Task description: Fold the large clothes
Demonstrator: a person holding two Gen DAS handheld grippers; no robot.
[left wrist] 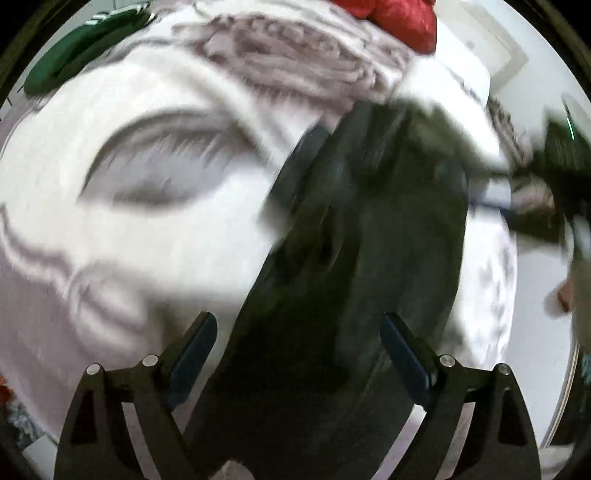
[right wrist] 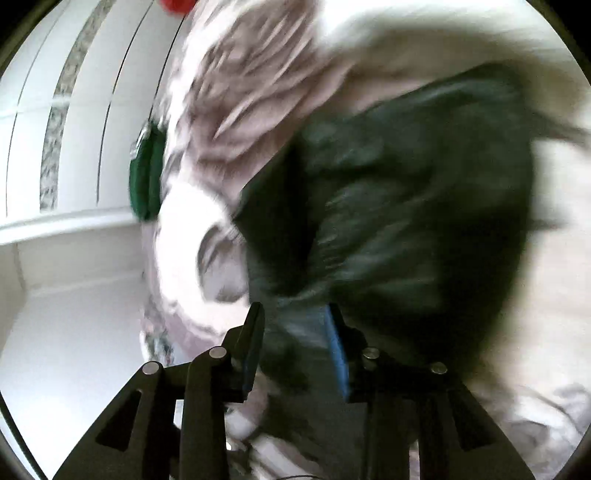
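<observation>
A large dark garment [left wrist: 362, 236] lies on a white bed cover [left wrist: 155, 236]; both views are blurred by motion. My left gripper [left wrist: 299, 332] is open, its jaws wide apart, with the dark cloth running between and below them. In the right wrist view the dark garment [right wrist: 406, 206] fills the middle and right. My right gripper [right wrist: 295, 325] has its jaws partly apart with dark cloth lying between them; the blur hides whether it grips the cloth. The right gripper also shows at the right edge of the left wrist view [left wrist: 554, 184].
A crumpled mauve blanket [left wrist: 295, 62] lies at the far side of the bed. A red item [left wrist: 399, 18] sits beyond it and a green item [left wrist: 85, 48] at the far left. White wardrobe doors [right wrist: 74, 129] stand beside the bed.
</observation>
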